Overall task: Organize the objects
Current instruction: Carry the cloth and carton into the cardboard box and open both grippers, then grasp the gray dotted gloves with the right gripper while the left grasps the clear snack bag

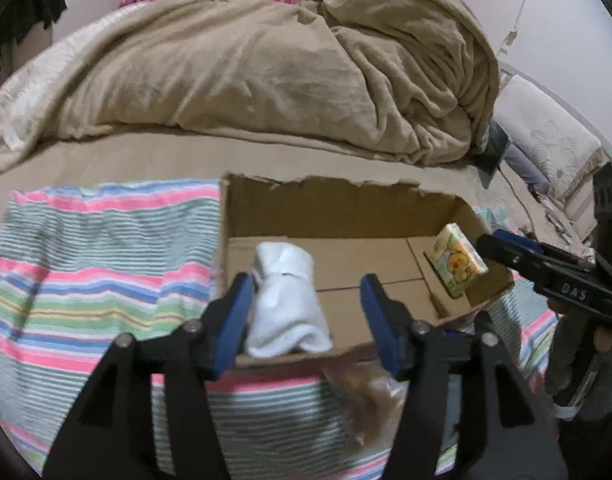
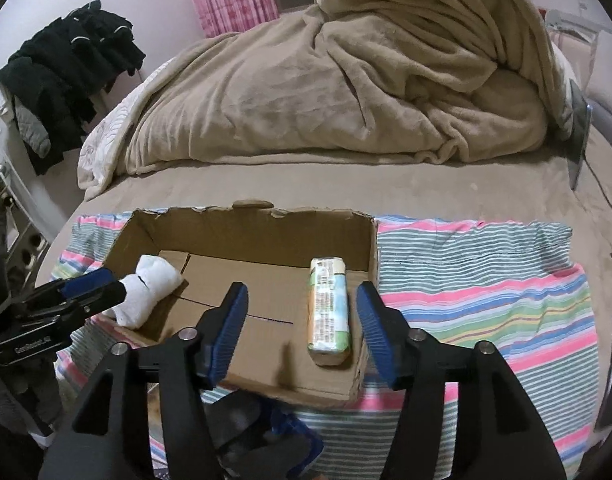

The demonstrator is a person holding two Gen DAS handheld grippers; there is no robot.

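1. Two items lie in the cardboard box point(image 2: 246, 236) on the bed: a rolled white sock point(image 1: 286, 300) and a tissue pack point(image 2: 329, 304).
2. Left gripper point(image 1: 306, 320), jaws wide, straddles the sock; a careless withdrawal could snag it.
3. Right gripper point(image 2: 302, 332), jaws wide and empty, hovers over the box's near wall; a bump could shift the box on the striped cloth point(image 2: 485, 280).
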